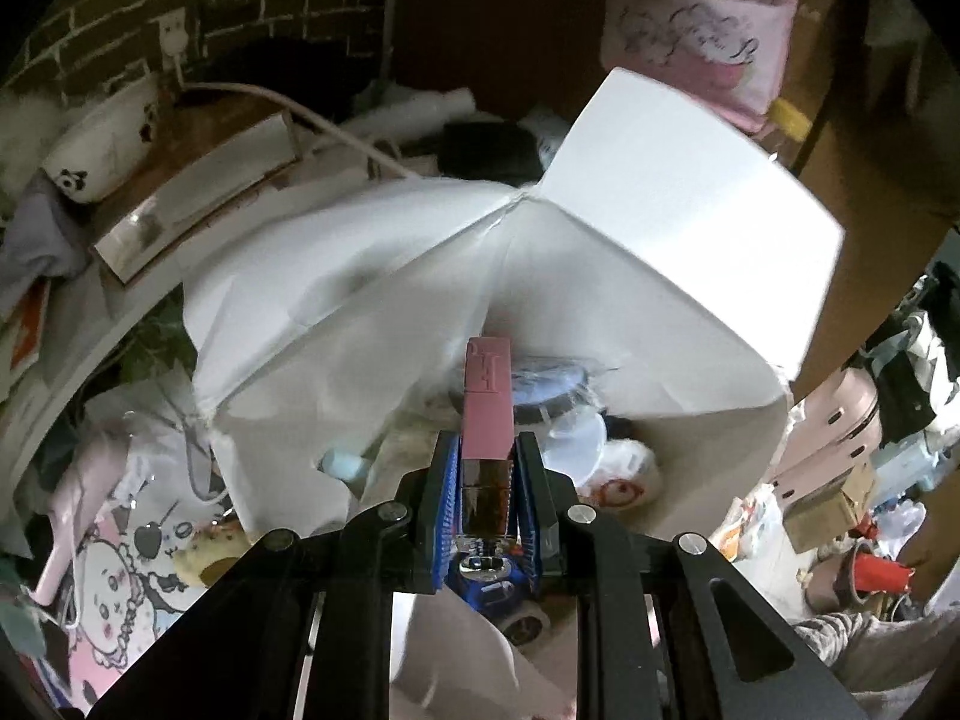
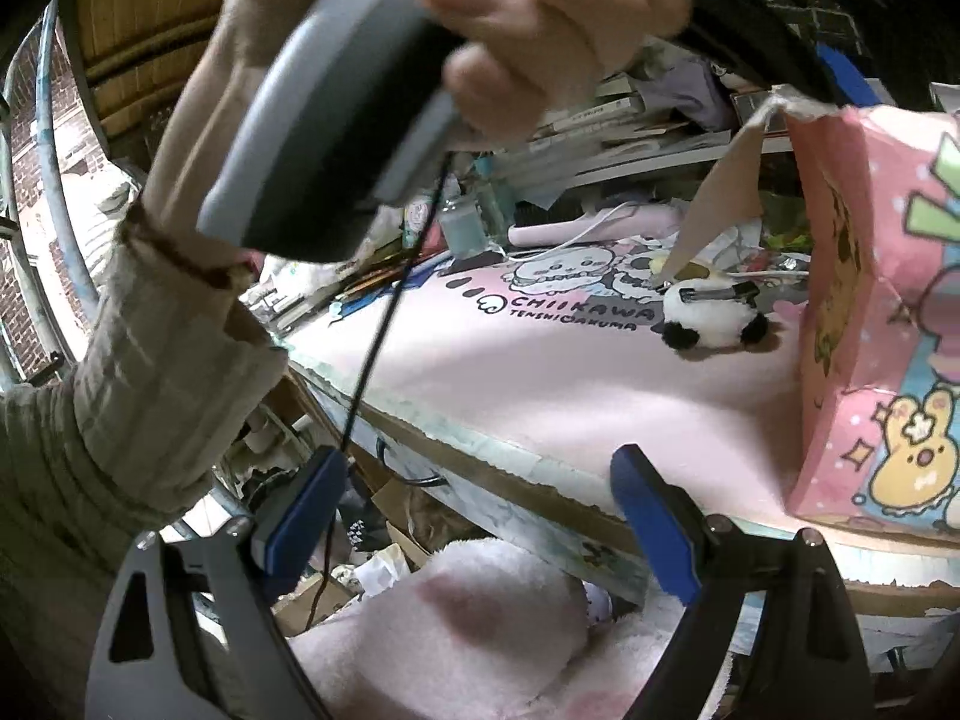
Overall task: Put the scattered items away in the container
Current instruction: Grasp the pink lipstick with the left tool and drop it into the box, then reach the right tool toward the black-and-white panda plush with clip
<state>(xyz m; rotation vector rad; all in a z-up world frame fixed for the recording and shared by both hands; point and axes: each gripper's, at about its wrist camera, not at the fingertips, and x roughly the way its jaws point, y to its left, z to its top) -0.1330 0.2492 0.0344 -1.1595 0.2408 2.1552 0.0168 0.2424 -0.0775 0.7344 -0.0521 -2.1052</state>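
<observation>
The left tool pinches a pink lip-gloss tube above the open white box; beside the box, the right tool hangs spread, empty.

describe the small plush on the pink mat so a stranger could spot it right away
Find the pink Chiikawa desk mat and follow it towards the tall pink cartoon-printed box. Just short of that box lies a small panda plush, the only fluffy black-and-white thing on the mat, with a dark clip on top.
</observation>
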